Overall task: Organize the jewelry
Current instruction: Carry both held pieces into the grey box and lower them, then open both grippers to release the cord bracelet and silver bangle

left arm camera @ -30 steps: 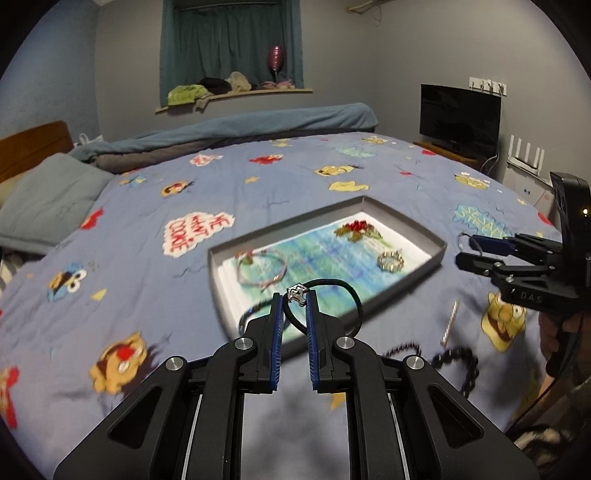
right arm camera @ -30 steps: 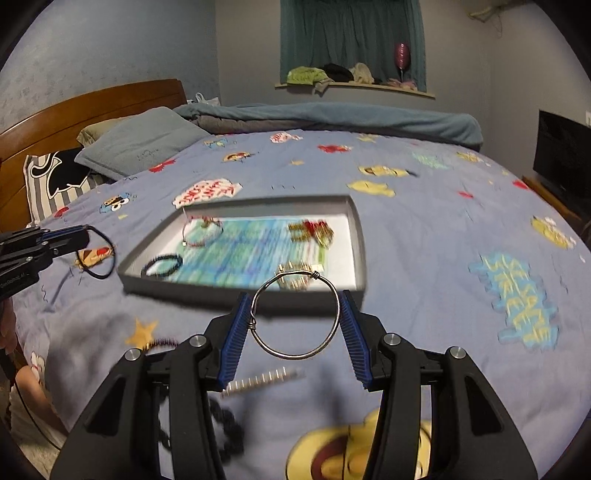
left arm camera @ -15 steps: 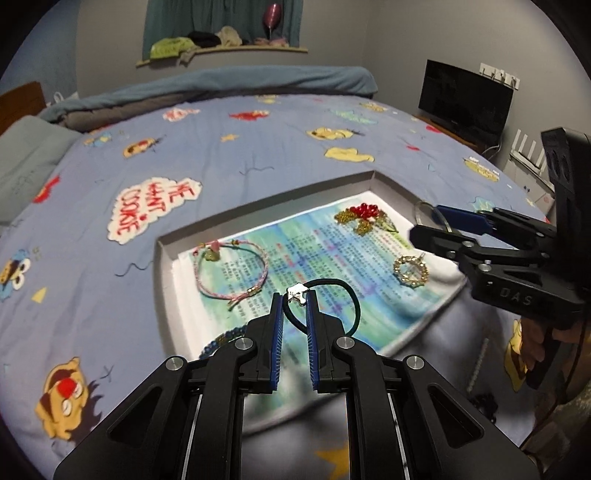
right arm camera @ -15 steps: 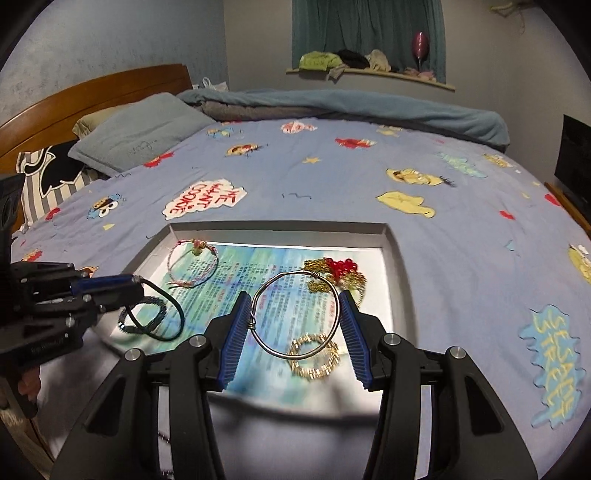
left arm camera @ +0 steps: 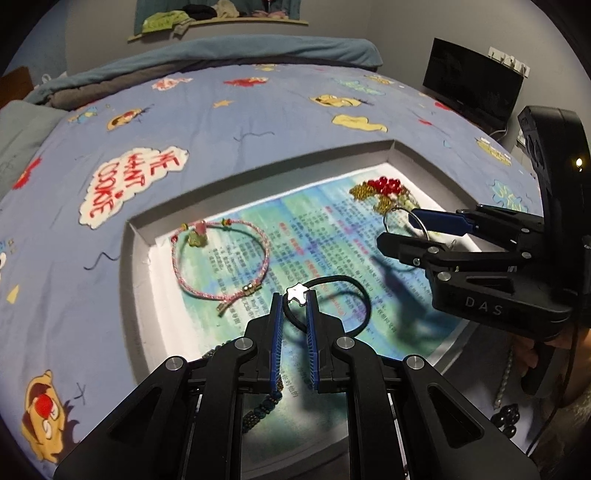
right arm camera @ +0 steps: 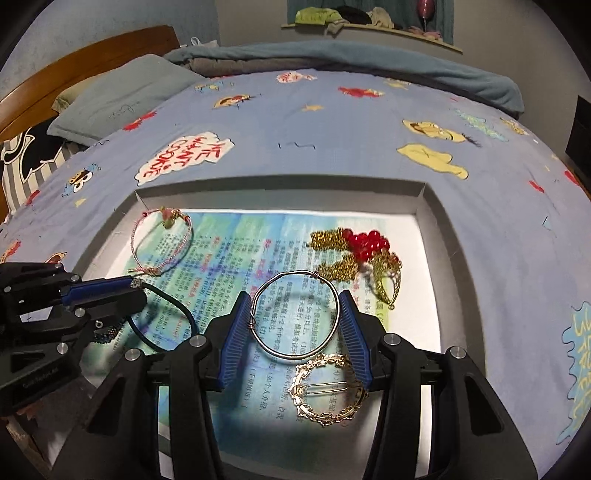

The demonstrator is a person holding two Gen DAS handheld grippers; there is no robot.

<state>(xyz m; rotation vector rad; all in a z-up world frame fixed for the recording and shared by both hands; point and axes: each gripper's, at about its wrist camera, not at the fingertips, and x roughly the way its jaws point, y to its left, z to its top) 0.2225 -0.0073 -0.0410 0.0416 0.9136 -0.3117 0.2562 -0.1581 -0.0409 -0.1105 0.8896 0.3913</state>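
Here, mid-delivery over the tray [right arm camera: 436, 206]: left gripper [left arm camera: 295, 306] clamped on black cord bracelet [left arm camera: 354, 291], right gripper [right arm camera: 295, 321] braced around silver bangle [right arm camera: 295, 317], both held above the printed liner; next, presumably, lowering and parting over bare paper.

Home bedroom, cartoon-print bedspread [right arm camera: 369, 155], pillows [right arm camera: 122, 99] by wooden headboard [right arm camera: 85, 66], television [left arm camera: 472, 81], curtained window ledge [right arm camera: 369, 27]

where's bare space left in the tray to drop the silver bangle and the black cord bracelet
Barest: the printed liner in the middle of the tray, between the pink cord bracelet and the red-bead gold piece. The right side is crowded, with the gold round clip under the silver bangle. A dark beaded bracelet lies below the black cord bracelet.
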